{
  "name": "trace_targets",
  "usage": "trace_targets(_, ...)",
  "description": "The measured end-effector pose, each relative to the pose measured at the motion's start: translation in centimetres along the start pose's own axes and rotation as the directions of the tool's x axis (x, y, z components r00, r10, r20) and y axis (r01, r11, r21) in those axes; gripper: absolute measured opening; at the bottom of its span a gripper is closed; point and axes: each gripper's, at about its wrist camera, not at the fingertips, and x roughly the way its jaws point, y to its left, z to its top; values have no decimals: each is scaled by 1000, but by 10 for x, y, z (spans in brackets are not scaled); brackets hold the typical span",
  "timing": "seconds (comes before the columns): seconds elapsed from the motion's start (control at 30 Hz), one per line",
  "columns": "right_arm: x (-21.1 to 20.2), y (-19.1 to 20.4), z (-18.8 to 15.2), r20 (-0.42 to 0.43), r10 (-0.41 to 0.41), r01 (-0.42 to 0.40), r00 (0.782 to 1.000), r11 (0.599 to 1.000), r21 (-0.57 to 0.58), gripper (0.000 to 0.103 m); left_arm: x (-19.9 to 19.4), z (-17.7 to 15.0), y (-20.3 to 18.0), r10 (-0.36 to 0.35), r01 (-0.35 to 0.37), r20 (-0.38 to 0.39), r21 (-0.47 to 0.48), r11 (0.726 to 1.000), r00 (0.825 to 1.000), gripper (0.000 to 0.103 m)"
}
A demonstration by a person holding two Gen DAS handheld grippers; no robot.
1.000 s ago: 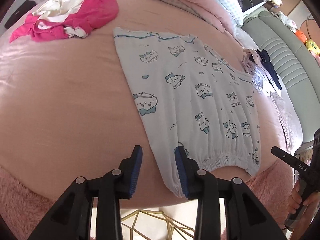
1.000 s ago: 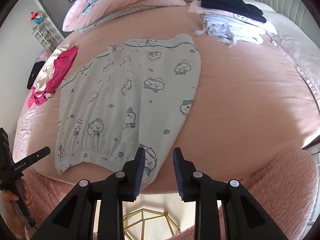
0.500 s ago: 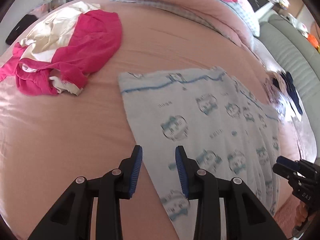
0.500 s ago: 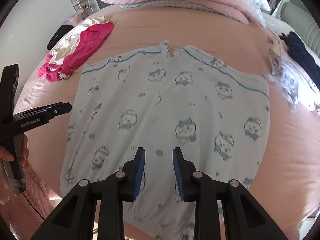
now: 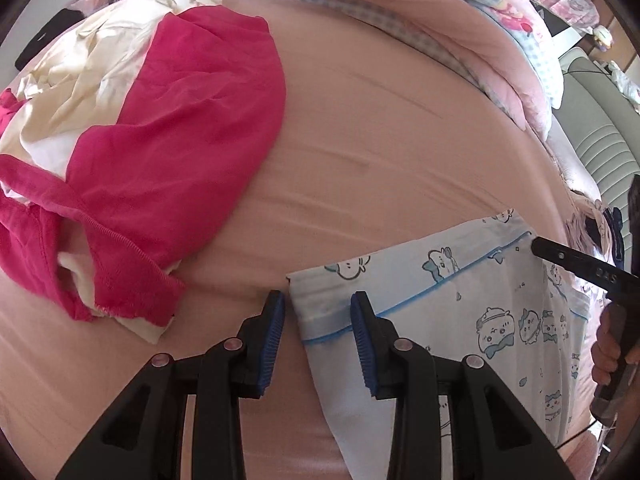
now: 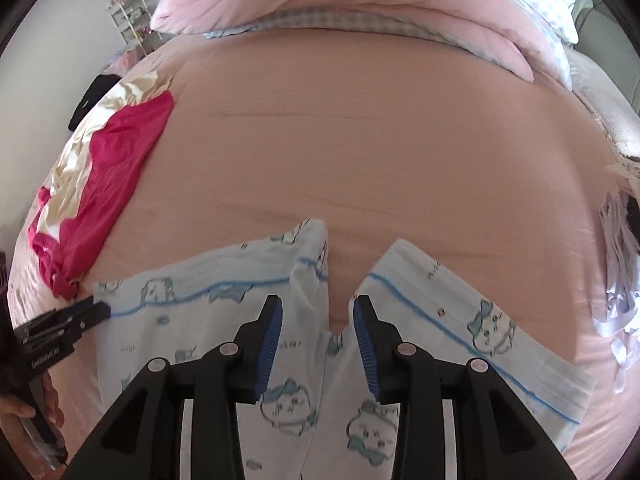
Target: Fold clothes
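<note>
The light blue printed shorts (image 6: 224, 320) lie flat on the pink bed (image 6: 400, 160), leg hems toward the pillows (image 6: 360, 4). The left gripper (image 5: 318, 330) is poised over the outer corner of one leg hem; its jaws stand apart, the corner of the cloth lying between them, and the blue pads (image 5: 273, 334) do not press on the fabric. The right gripper (image 6: 317, 334) is over the notch where the two legs part, the inner hem edges between its fingers; its jaws are opening and nothing is clamped. Whether either gripper touches the cloth cannot be told. A crumpled red and cream garment (image 5: 160, 140) lies well apart from the shorts on the left gripper's side. More clothing (image 6: 624, 264) sits at the bed's opposite edge.
</note>
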Motion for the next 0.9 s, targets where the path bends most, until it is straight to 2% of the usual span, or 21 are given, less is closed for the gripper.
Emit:
trace_targets(0.07,19,-1,12,-34,-16,16,999,1000,-13,37,3,3,0,-12,12,-2,6,1000,1000,29)
trace_targets(0.1,30,-2,17,-60,-13,12,998,1000,-24,38,4,4,-1,-22,22,-9,14,1000,1000,18)
trace_targets(0.13,37,-2,20,-76,-6,3,997,999,-32,39,5,5,-1,-33,34,-16,20,999,999,10)
trace_targets(0.2,44,0,26,-86,10,-15,996,998,-58,38,4,6,-2,-52,53,-20,25,998,998,7)
trace_targets(0.23,43,3,29,-79,19,-25,997,997,-79,21,0,7,-2,-42,42,-7,35,998,999,5)
trace_targets(0.27,41,6,31,-80,44,-51,996,995,-91,11,-3,7,-2,-32,32,6,45,998,999,5)
trace_targets(0.33,35,11,34,-69,58,-66,996,991,-115,6,-10,8,-2,-12,10,32,65,998,999,5)
trace_targets(0.47,18,17,43,-24,122,-124,992,984,-130,5,-21,15,1,29,-35,70,86,996,997,4)
trace_targets(0.53,14,19,45,2,114,-113,993,983,-142,5,-18,20,2,62,-70,74,105,992,995,5)
trace_targets(0.6,29,21,45,-22,88,-90,996,984,-154,5,-4,19,6,99,-104,46,117,988,994,6)
trace_targets(0.67,52,21,44,-77,67,-79,995,984,-157,7,17,21,5,119,-118,2,125,985,993,9)
trace_targets(0.7,51,21,44,-51,76,-83,996,985,-153,8,15,20,6,115,-116,20,132,984,993,9)
trace_targets(0.77,42,18,46,-40,92,-96,995,987,-132,21,8,22,7,135,-137,29,135,981,990,18)
trace_targets(0.8,36,16,47,-26,122,-124,992,985,-119,35,4,23,8,145,-149,37,134,980,989,27)
trace_targets(0.83,28,13,46,3,150,-148,989,983,-112,41,-4,24,10,159,-166,67,126,978,985,33)
trace_targets(0.9,10,9,47,63,152,-144,986,984,-107,44,-21,24,13,166,-179,122,108,978,979,34)
